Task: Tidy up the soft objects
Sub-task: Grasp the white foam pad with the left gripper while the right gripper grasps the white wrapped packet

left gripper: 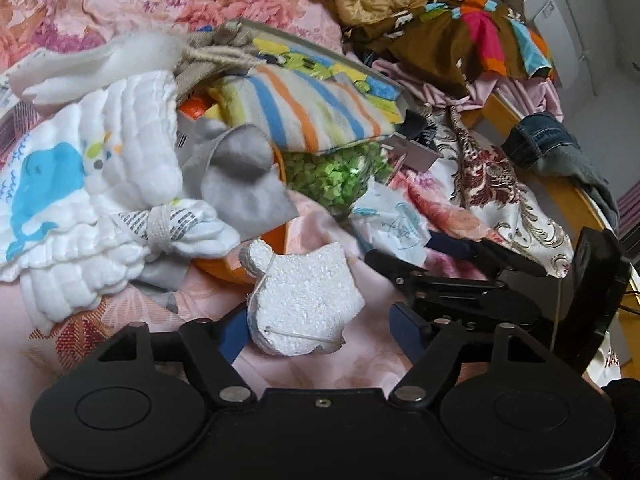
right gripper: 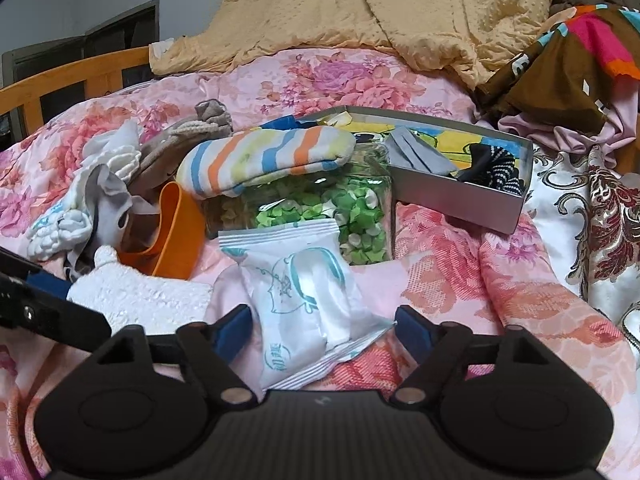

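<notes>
In the left wrist view, the left gripper (left gripper: 320,330) stood with its jaws spread wide around a white foam piece (left gripper: 302,300) lying on the pink floral bedspread (left gripper: 120,312); its blue pads (left gripper: 231,338) sat near the foam, contact unclear. Beyond lay a white whale-print cloth (left gripper: 80,184), a grey cloth (left gripper: 244,176) and a striped sock (left gripper: 312,112). The right gripper (left gripper: 404,256) reached in from the right.

In the right wrist view, the right gripper (right gripper: 322,330) was likewise spread, straddling a white sealed packet (right gripper: 308,308) without visibly pinching it. Behind it stood a clear bag of green bits (right gripper: 344,208), an orange cup (right gripper: 176,232) and a grey box (right gripper: 460,184)
</notes>
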`<state>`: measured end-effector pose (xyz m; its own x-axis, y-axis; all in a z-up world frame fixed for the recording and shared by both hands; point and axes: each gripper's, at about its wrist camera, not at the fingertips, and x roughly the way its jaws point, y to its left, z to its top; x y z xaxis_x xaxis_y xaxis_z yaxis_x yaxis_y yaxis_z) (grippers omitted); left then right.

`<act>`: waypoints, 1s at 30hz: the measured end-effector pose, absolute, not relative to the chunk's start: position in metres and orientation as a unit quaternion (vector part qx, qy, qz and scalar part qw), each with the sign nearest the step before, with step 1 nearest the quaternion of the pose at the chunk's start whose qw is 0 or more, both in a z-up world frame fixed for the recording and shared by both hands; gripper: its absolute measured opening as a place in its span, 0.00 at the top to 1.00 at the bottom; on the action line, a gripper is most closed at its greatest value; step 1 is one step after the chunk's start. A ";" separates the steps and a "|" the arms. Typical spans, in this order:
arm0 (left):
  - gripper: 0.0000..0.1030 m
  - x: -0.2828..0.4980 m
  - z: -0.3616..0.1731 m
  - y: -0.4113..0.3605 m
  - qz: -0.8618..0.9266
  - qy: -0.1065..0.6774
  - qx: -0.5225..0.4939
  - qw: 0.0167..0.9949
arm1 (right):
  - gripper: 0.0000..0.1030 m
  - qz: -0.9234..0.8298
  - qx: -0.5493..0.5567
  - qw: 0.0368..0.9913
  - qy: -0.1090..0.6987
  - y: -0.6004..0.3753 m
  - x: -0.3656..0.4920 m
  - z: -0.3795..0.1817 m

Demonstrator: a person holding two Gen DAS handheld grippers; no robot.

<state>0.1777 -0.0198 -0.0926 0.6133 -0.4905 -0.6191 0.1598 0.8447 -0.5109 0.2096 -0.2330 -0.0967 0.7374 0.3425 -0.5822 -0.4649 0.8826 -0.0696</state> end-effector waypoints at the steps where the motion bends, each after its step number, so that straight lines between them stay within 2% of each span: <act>1: 0.31 0.176 -0.090 -0.021 -0.189 0.392 -0.204 0.877 | 0.23 0.219 -0.106 0.926 0.290 -0.232 0.209 -0.097; 6: 0.46 0.172 -0.083 -0.026 -0.210 0.373 -0.187 0.884 | 0.24 0.230 -0.106 0.925 0.283 -0.230 0.204 -0.096; 10: 0.49 0.177 -0.085 -0.025 -0.200 0.370 -0.192 0.887 | 0.25 0.234 -0.109 0.924 0.282 -0.227 0.203 -0.096; 18: 0.71 0.184 -0.089 -0.022 -0.182 0.374 -0.188 0.890 | 0.27 0.232 -0.111 0.923 0.287 -0.223 0.201 -0.100; 22: 0.72 0.182 -0.090 -0.026 -0.184 0.375 -0.170 0.893 | 0.33 0.224 -0.107 0.925 0.287 -0.225 0.200 -0.100; 30: 0.76 0.178 -0.087 -0.028 -0.192 0.367 -0.161 0.896 | 0.36 0.213 -0.112 0.928 0.286 -0.224 0.198 -0.103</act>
<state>0.1778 -0.0280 -0.0870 0.6572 -0.4617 -0.5957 0.2257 0.8747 -0.4290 0.1980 -0.2237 -0.1032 0.7463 0.3301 -0.5780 -0.4584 0.8845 -0.0868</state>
